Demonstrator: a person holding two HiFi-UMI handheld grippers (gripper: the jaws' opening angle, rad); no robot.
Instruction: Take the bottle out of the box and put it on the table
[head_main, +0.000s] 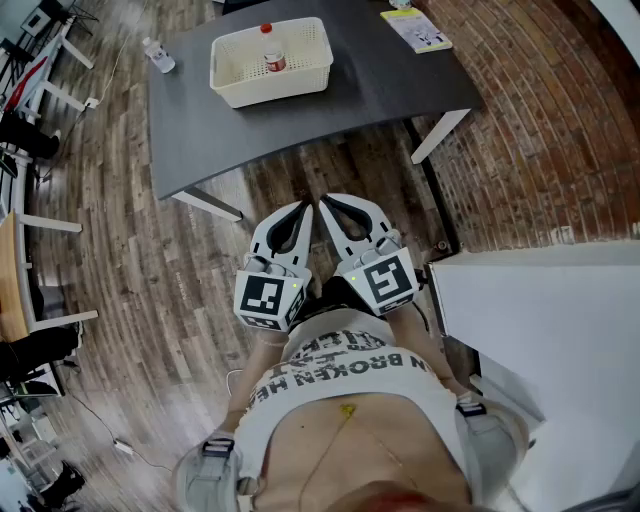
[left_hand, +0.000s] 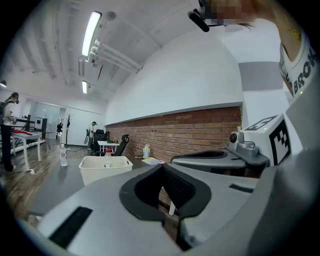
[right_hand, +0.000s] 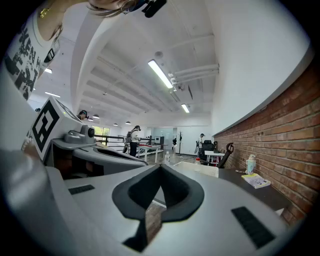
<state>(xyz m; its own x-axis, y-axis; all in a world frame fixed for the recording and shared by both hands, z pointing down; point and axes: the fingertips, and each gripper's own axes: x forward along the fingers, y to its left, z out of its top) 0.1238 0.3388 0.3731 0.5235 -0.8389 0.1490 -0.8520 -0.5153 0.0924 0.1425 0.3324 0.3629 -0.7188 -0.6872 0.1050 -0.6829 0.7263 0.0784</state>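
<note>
A white slatted basket (head_main: 270, 62) stands on the dark grey table (head_main: 380, 80), far ahead of me. Inside it stands a small bottle with a red cap (head_main: 272, 58); the left gripper view shows the bottle (left_hand: 108, 153) above the basket's rim (left_hand: 106, 169). Both grippers are held close to my body, short of the table's near edge, side by side and pointing at it. My left gripper (head_main: 304, 207) is shut with nothing in it, jaws meeting (left_hand: 161, 169). My right gripper (head_main: 323, 205) is likewise shut and empty (right_hand: 160, 168).
A clear bottle (head_main: 158, 55) stands on the table's left part, a yellow booklet (head_main: 418, 28) at its far right corner. A white cabinet top (head_main: 545, 330) is close on my right. Chairs and desks line the left side of the wooden floor (head_main: 150, 260).
</note>
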